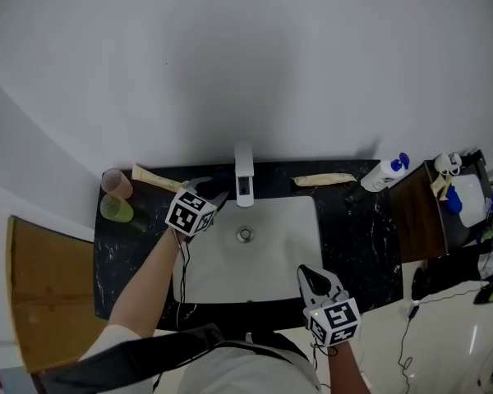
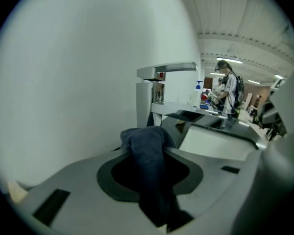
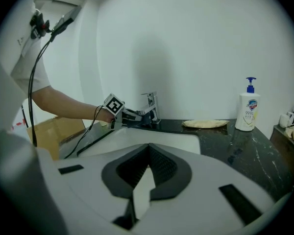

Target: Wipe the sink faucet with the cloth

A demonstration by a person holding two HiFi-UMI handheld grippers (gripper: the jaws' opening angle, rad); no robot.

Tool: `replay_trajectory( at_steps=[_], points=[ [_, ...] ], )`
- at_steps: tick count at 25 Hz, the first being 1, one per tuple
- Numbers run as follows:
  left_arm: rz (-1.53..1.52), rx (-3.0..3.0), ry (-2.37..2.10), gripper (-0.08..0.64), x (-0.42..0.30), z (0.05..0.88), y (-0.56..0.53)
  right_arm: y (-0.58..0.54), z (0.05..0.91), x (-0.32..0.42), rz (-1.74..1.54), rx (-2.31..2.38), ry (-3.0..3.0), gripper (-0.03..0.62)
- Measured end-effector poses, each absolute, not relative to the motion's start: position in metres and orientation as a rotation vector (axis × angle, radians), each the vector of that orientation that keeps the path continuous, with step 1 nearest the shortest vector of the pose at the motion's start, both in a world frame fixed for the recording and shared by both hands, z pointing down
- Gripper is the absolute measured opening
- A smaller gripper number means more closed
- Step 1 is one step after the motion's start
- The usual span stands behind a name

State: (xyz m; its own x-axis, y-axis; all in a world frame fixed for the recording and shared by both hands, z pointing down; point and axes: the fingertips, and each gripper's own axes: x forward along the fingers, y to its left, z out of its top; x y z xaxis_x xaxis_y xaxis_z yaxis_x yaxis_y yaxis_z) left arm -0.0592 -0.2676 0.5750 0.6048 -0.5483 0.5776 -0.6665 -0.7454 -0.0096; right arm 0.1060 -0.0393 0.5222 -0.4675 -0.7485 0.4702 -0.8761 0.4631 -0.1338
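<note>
With the jaws of the left gripper (image 1: 217, 190) pinching the dark cloth (image 2: 150, 156), just beside the faucet (image 1: 244, 171) at its 8 o'clock. With the right gripper's (image 1: 315, 279) jaws pressed together on nothing, at the sink's (image 1: 292, 249) 5 o'clock rim. Judged barely started: cloth in grip and near, contact impossible to tell, seemingly all wiping left.

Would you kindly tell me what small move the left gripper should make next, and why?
Probably ease the left gripper a little forward, so the cloth presses against the faucet. Its jaws are shut on the cloth, whose bunched end points at the faucet's upright body and appears just short of it, so wiping has likely not begun.
</note>
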Motion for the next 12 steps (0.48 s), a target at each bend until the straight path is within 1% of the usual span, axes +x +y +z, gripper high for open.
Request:
replay_trajectory(
  at_steps=[3,8,12],
  points=[
    [0.905,2.693,-0.889,0.117,-0.051,0.576,-0.252,-0.042,0.523,0.103,0.515,1.367,-2.378,0.002],
    [0.916,2.783,-0.653,0.117,0.005,0.577,-0.235,-0.042,0.523,0.102,0.517,1.367,-2.374,0.002],
    [0.926,2.770,-0.708,0.117,0.014,0.581,-0.249,-0.040,0.524,0.107,0.525,1.382,-2.362,0.002]
  ],
)
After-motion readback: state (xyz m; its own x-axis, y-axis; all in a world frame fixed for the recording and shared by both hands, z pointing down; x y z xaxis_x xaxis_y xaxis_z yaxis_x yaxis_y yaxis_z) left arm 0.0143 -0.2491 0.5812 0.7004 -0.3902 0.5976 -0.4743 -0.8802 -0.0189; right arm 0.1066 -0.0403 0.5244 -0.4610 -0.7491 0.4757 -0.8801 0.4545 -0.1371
